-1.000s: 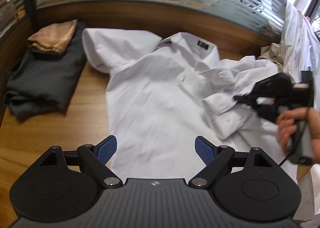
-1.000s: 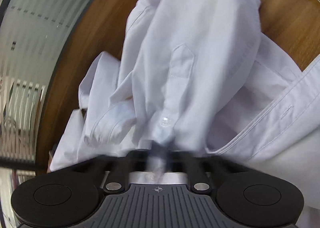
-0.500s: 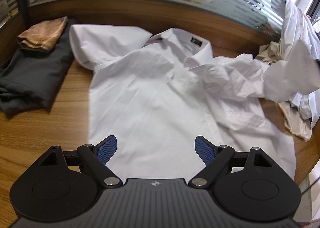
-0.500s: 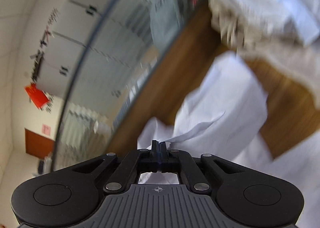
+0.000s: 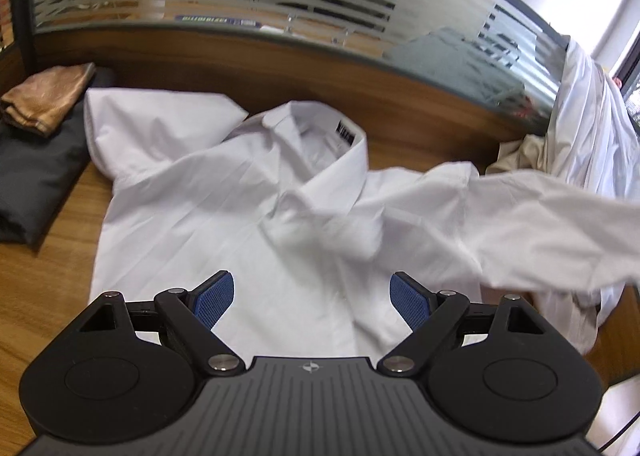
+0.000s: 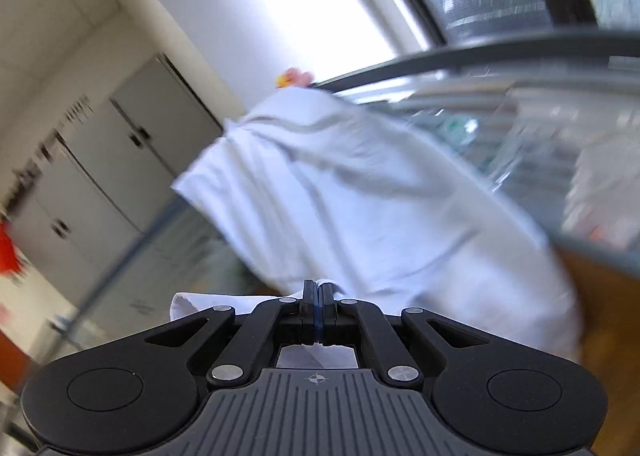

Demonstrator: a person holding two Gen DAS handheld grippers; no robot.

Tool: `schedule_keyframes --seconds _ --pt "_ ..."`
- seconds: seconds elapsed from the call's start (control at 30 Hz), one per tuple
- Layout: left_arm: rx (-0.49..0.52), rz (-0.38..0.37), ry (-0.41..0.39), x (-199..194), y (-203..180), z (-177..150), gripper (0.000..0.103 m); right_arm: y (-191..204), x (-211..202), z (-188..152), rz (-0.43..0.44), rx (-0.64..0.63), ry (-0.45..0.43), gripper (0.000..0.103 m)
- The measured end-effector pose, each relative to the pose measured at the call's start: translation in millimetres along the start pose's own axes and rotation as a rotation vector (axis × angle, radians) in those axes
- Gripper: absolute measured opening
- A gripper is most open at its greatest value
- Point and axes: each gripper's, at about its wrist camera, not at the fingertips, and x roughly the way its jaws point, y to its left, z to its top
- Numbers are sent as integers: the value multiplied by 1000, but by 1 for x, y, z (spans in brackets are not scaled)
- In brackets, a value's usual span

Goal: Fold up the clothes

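Risk first: thin cuff fabric pinched at the very tips of the right gripper (image 6: 316, 292), likely to slide free if the pull outruns the cloth. Could also drag the whole white shirt (image 5: 224, 224) askew across the wooden desk (image 5: 44, 268), rumpling the flattened body and the collar (image 5: 320, 136). Another hazard ahead of those closed tips: the hanging pile of white garments (image 6: 360, 196), close enough to snag the lifted sleeve (image 5: 540, 224). Now the jaws. Right pair pressed fully together, clamped on a sliver of white sleeve edge poking out just beyond and to the left of the tips. Left gripper (image 5: 312, 300) spread wide, blue pads (image 5: 212, 302) well apart, nothing between them, nothing touched; shirt body lying directly ahead of and below the gap, collar farther ahead, sleeve stretched off to the right of the jaws. Folded dark garment (image 5: 32, 176) and brown cloth (image 5: 44, 100) far off to the left, untouched.
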Motion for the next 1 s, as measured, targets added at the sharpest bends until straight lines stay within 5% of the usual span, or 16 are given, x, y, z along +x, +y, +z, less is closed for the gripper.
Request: schedule_keyframes --seconds 0.2,0.33,0.43,0.67,1.0 --pt "19 26 -34 7 -31 18 89 -24 38 -26 -216 -291 110 8" --pt "53 40 -49 12 -42 27 89 -18 40 -46 -290 -444 85 52" --pt "67 47 -49 20 -45 32 89 -10 39 -54 -249 -516 84 52" --pt "94 71 -16 48 -40 41 89 -6 36 -91 -101 -521 245 51" --pt "97 63 12 64 -32 51 89 -15 53 -199 -75 -529 487 50"
